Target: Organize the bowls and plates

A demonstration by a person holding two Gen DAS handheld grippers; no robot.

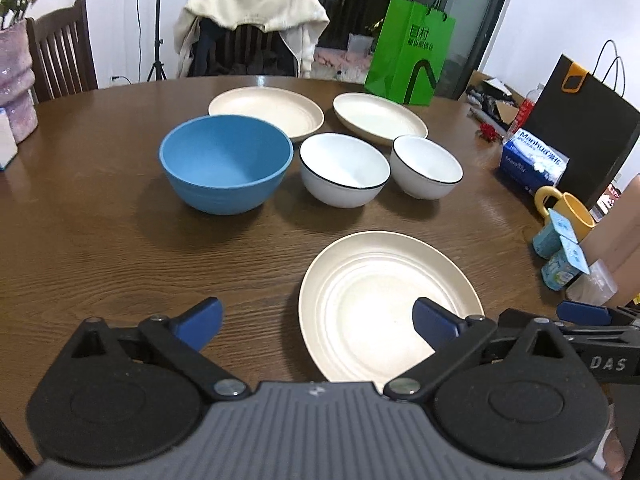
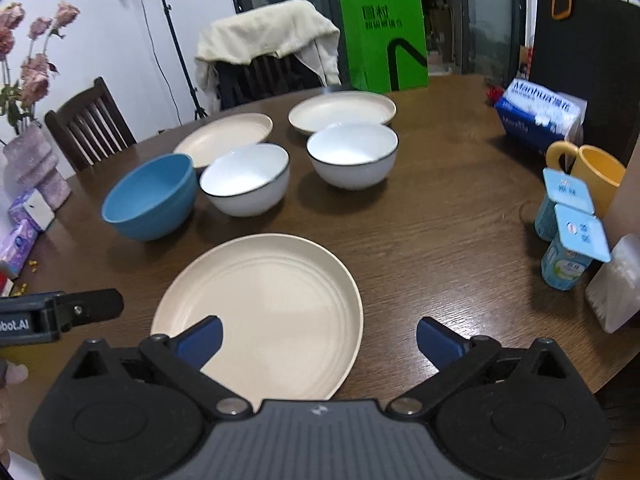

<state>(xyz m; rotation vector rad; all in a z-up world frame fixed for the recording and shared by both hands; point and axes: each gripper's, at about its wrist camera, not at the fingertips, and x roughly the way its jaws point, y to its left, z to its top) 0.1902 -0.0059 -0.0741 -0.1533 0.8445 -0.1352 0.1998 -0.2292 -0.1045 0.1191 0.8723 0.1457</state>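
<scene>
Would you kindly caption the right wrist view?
Open right gripper above beige round plate; blue bowl behind on wooden table.

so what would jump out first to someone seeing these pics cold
Probably the blue bowl, the one strong colour among the dishes, standing left of two white bowls in a row across the brown table. Next, the cream plate lying alone at the near edge, with both grippers, left and right, open above it and holding nothing. At the back, a bright green bag stands beyond two more cream plates.
</scene>
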